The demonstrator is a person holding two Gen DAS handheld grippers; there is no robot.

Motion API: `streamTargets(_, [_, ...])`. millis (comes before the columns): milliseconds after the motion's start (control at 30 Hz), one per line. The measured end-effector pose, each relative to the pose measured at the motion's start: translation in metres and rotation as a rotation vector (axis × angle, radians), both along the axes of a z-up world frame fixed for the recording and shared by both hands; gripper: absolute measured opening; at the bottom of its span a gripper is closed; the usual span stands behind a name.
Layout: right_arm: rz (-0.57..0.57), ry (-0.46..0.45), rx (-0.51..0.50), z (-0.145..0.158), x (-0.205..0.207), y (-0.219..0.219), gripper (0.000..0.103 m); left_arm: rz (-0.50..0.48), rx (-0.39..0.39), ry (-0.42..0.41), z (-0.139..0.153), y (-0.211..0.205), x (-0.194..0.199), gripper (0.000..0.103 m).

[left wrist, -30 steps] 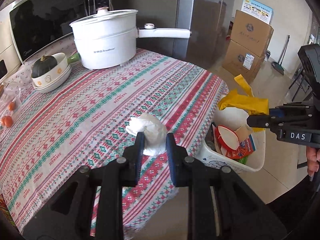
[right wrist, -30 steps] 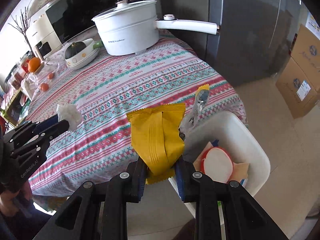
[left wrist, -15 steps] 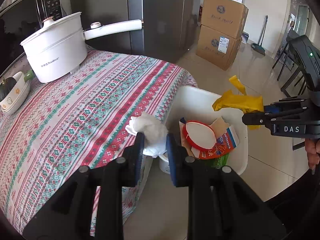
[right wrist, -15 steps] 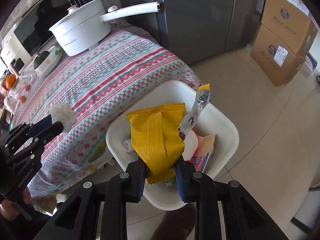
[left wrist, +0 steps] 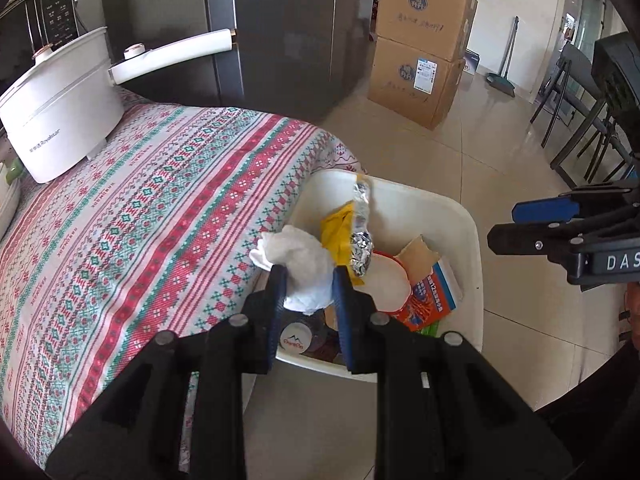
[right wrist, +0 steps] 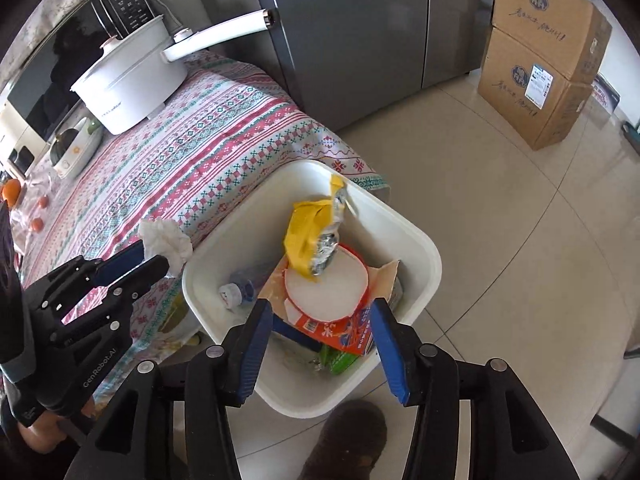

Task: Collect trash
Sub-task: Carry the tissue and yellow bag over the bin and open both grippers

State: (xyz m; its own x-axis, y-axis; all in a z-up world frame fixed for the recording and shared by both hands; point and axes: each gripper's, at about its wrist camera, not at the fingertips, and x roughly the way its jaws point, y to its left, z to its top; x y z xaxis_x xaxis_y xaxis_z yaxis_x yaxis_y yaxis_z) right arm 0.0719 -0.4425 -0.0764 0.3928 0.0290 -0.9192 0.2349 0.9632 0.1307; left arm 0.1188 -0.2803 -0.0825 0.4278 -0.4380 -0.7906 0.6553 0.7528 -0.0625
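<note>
White plastic, that's the trash bin [left wrist: 460, 216] in the left wrist view, beside the tabletop's [left wrist: 140, 216] right edge, holding a yellow foil wrapper [left wrist: 340, 232], a red-rimmed round lid [left wrist: 388, 280], cardboard scraps and a printed packet. The left gripper [left wrist: 308, 280] has its fingers [left wrist: 276, 300] clenched on a crumpled white tissue [left wrist: 300, 268], over the bin's near left rim. A white electric pot [left wrist: 60, 108] stands far left on the patterned cloth; cardboard boxes [left wrist: 420, 52] sit far off on the floor.

Right wrist view: the right gripper [right wrist: 320, 336] hangs over the bin [right wrist: 424, 248], its fingers [right wrist: 388, 352] just opened and empty, the yellow wrapper [right wrist: 308, 236] lying inside on the lid. Left, the tissue [right wrist: 168, 240] sits gripped above the tabletop's [right wrist: 200, 140] edge.
</note>
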Motion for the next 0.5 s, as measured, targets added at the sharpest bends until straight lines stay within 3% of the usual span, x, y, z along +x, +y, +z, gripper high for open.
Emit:
streamTargets(100, [-0.01,0.003,0.0,-0.001,-0.001,-0.005,0.054,-0.013,-0.007,-0.001,-0.003,-0.006,0.001,0.029])
streamTargets(167, [-0.02,0.006,0.0,-0.001,-0.002,-0.008,0.054,-0.024,-0.009,0.001,-0.005,-0.009,0.001,0.046])
streamTargets(233, [-0.029,0.006,0.0,-0.001,-0.002,-0.011,0.055,0.003,-0.002,-0.032,-0.004,-0.01,0.001,0.075])
streamTargets(300, [-0.034,0.004,0.002,0.0,-0.003,-0.012,0.055,0.016,-0.011,-0.05,-0.002,-0.007,0.002,0.08])
streamTargets(500, [-0.034,-0.003,0.002,0.002,-0.001,-0.011,0.058,0.056,0.002,-0.04,-0.001,0.001,0.011,0.082])
